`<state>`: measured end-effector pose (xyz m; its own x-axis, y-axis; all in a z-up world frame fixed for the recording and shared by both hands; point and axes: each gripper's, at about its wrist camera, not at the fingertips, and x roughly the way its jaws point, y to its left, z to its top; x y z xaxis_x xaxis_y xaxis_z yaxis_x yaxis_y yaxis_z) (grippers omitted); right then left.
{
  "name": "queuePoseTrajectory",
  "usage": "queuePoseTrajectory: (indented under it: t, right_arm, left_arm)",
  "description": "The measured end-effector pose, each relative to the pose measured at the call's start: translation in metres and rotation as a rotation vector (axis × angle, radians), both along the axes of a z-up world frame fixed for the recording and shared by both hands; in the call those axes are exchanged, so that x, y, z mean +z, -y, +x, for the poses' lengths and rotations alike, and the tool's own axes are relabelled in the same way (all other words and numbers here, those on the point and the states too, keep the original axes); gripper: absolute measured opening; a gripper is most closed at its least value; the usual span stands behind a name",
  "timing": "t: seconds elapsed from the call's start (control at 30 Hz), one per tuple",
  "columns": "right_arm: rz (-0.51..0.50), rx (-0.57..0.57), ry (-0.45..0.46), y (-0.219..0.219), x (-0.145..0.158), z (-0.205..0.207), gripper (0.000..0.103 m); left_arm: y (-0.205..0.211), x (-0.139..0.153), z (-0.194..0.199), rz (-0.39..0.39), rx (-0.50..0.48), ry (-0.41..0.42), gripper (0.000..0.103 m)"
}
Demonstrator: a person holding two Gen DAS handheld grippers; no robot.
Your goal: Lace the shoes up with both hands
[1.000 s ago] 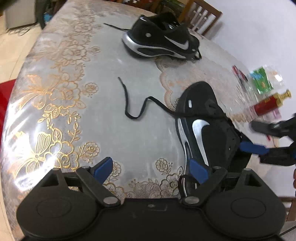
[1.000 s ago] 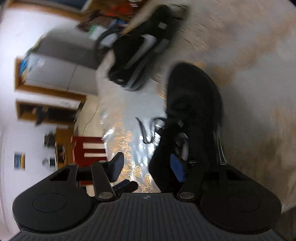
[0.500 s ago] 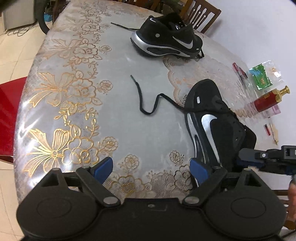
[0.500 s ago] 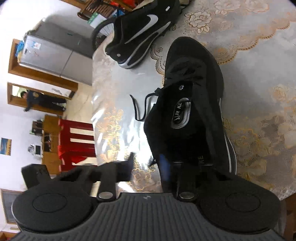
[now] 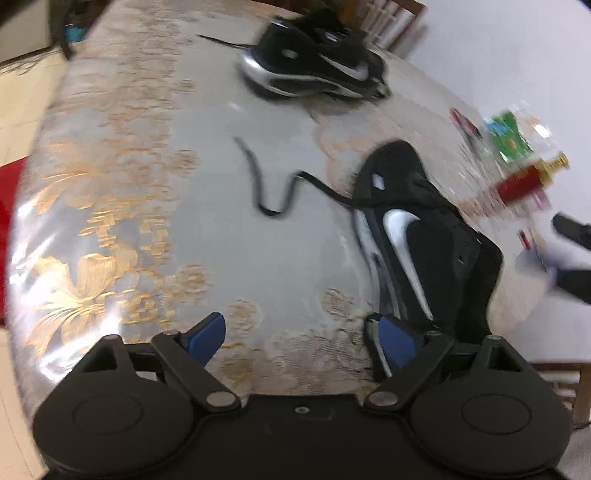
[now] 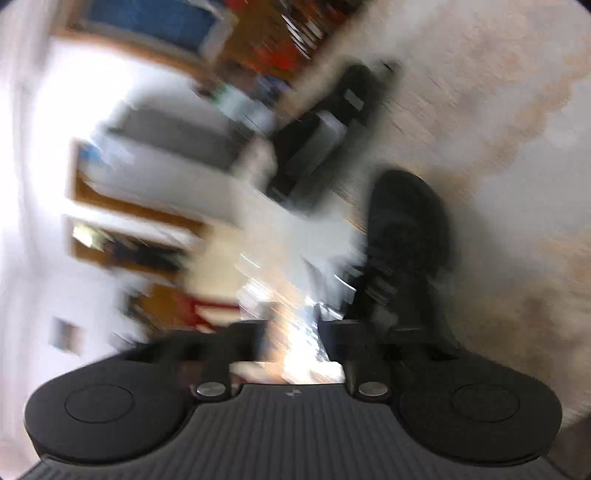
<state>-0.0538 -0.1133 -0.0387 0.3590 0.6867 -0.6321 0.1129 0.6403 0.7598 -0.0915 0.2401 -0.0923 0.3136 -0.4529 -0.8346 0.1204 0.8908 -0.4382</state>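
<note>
A round table [image 5: 155, 229] under a grey cloth patterned with gold flowers fills most of what we see from the left wrist camera, with a red chair [image 5: 11, 206] at its left edge and a wooden chair [image 5: 395, 22] behind its far side. Two black shoes with silver swooshes rest on the cloth. The near shoe [image 5: 417, 236] stands upright close to us, toe pointing away, its heel just beside our own right-hand finger; the far shoe [image 5: 317, 70] sits side-on, well apart, near the table's far edge. A black lace [image 5: 273, 192] trails from the near shoe leftward across the cloth in a loose curl, its free end lying on bare cloth. Small items cluster by the right rim: a red bottle with a gold cap [image 5: 528, 181] and a green packet [image 5: 511, 138].

Our left gripper [image 5: 303, 336] hovers low over the table's near edge, its blue-padded fingers [image 5: 207, 334] spread wide and grasping nothing. Our right gripper [image 5: 569, 254] enters from the right as a dark blur beside the near shoe; from here its fingers cannot be read. The right wrist view is heavily smeared: the near shoe [image 6: 406, 229] lies ahead, and whether the right gripper's fingers are parted or closed we cannot tell.
</note>
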Motion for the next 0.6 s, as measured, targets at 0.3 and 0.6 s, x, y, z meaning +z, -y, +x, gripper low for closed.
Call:
queuePoseTrajectory:
  t: [0.3,0.6]
  right_arm:
    - [0.014,-0.042,-0.091,-0.011,-0.037,-0.021,0.056]
    - [0.095,-0.151,-0.113,0.021,-0.043,-0.047,0.06]
  left_arm:
    - [0.076,0.003,0.006,-0.035,-0.518,0.316,0.046]
    - [0.093,-0.014,0.026,-0.162,-0.734,0.225,0.043]
